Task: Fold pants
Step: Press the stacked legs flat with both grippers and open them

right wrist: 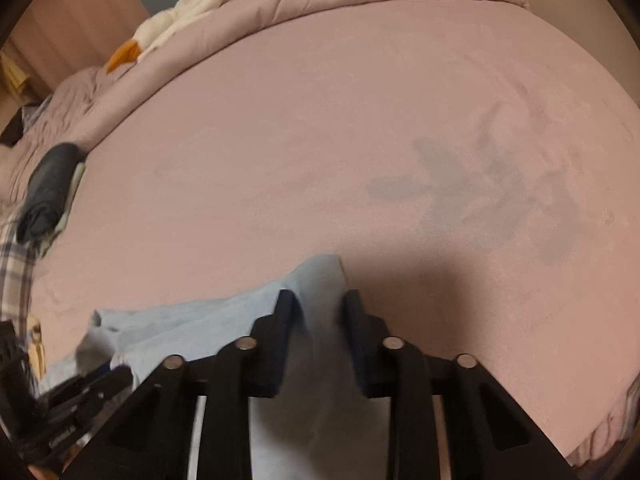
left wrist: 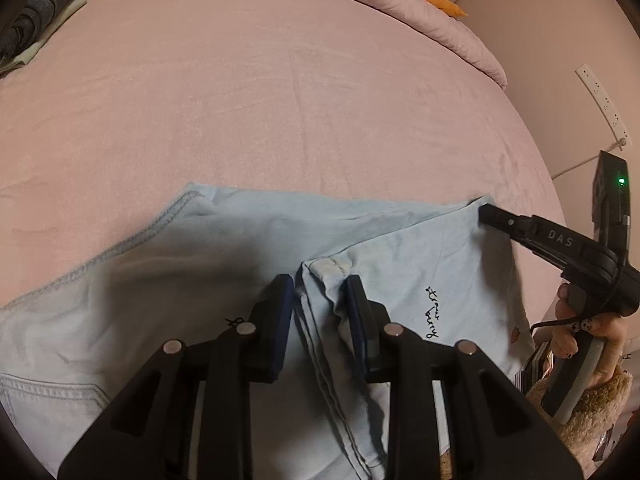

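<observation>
The blue pants [left wrist: 240, 248] are spread on the pink bed [left wrist: 280, 100]. A folded edge is pinched by the left claw [left wrist: 320, 292]. A corner is pinched by the right claw [right wrist: 318, 304].

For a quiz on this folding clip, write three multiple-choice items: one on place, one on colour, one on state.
1. Where do the pants lie?
A. on the pink bed sheet
B. on a wooden floor
C. in a basket

2. What colour are the pants?
A. black
B. light blue
C. red

3. What sits between the left gripper's jaws?
A. nothing
B. a pillow
C. a folded edge of the pants

Answers: A, pink sheet surrounds the fabric; B, the denim is pale blue; C, stacked layers run between the jaws.
</observation>
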Demonstrator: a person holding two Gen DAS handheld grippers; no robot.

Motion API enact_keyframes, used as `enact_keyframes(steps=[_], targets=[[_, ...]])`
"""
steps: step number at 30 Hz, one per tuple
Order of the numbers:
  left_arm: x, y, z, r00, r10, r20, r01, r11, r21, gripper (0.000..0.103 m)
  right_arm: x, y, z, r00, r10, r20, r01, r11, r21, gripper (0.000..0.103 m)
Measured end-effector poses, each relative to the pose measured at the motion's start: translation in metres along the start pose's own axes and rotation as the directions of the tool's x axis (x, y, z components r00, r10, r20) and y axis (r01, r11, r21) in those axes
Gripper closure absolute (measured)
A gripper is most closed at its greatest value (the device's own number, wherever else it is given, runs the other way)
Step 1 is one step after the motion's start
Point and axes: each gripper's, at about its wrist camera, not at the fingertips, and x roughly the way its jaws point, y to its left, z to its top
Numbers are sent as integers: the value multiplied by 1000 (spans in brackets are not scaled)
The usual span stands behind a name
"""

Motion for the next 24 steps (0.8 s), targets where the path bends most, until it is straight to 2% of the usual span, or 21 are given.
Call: enact_keyframes(steps=[1, 3, 12, 15, 20, 23, 24], targets=[[0, 0, 0, 1000, 3, 1, -3, 1000, 4, 76, -3, 1, 0, 1000, -5, 17, 5, 1000, 7, 84], [2, -1, -1, 1000, 13, 5, -13, 1000, 10, 76, -4, 0, -2, 1000, -9, 29, 9, 1000, 9, 86], [3, -6, -6, 998, 55, 38, -57, 998, 33, 75, 8, -8, -2, 1000, -2, 22, 1, 999, 42, 86], [-3, -8, -12, 996, 71, 53, -74, 996, 57, 75, 2, -6, -5, 999, -29, 41, 28, 999, 27, 86], [-32, -7, -25, 994, 71, 79, -76, 995, 70, 80, -27, 6, -17, 992, -105, 76, 107, 994, -29, 86], [-58, -1, -33, 991, 57, 121, -65, 996, 65, 78, -57, 11, -30, 990, -71, 119, 76, 996, -38, 84], [-69, 3, -37, 990, 47, 136, -55, 997, 58, 75, -66, 13, -34, 990, -57, 132, 62, 997, -37, 77]])
